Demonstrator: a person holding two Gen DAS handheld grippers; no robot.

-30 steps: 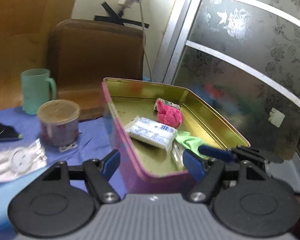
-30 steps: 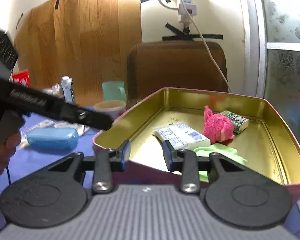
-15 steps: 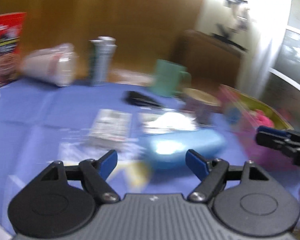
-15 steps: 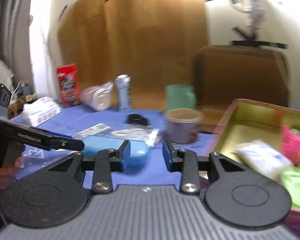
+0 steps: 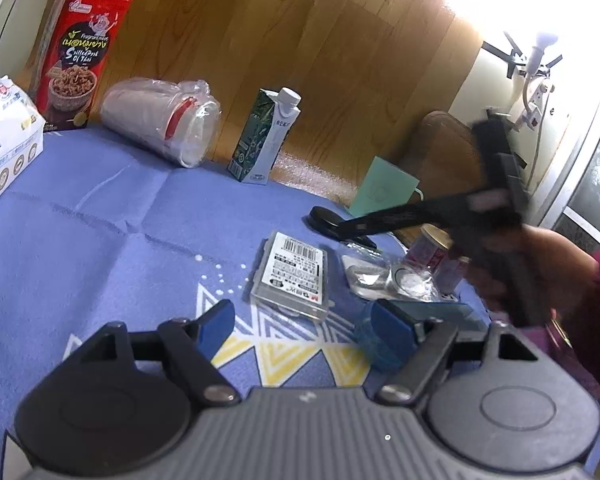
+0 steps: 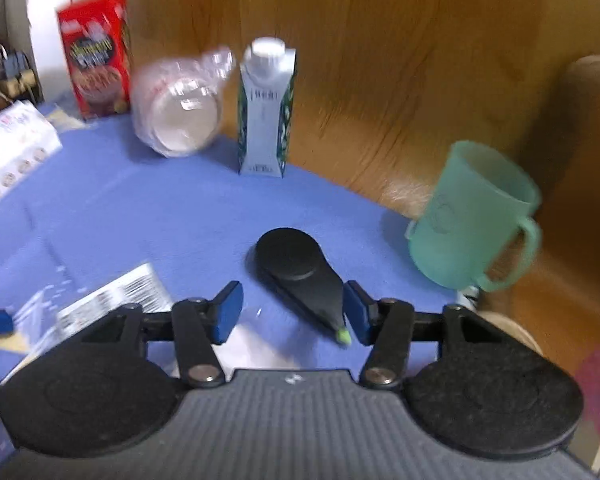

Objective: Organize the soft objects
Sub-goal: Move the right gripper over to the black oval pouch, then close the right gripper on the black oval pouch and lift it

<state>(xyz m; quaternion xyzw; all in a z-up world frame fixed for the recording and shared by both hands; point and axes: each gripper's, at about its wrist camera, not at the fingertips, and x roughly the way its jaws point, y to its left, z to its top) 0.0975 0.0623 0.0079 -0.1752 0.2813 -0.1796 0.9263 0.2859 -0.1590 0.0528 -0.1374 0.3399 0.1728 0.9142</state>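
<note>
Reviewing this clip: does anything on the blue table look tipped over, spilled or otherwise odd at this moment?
One thing: the plastic-wrapped stack of white disposable cups lies on its side by the wooden wall, while the green-and-white drink carton beside it and the red snack box stand upright. Nothing looks spilled or damaged. Both grippers are open and empty.

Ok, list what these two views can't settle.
- Jar, left wrist view: the right claw's arm crosses it; label unreadable.
- Blue case, left wrist view: mostly behind the left claw finger.
- Red box, right wrist view: motion blur hides the print.
- Tin: outside both views.
</note>
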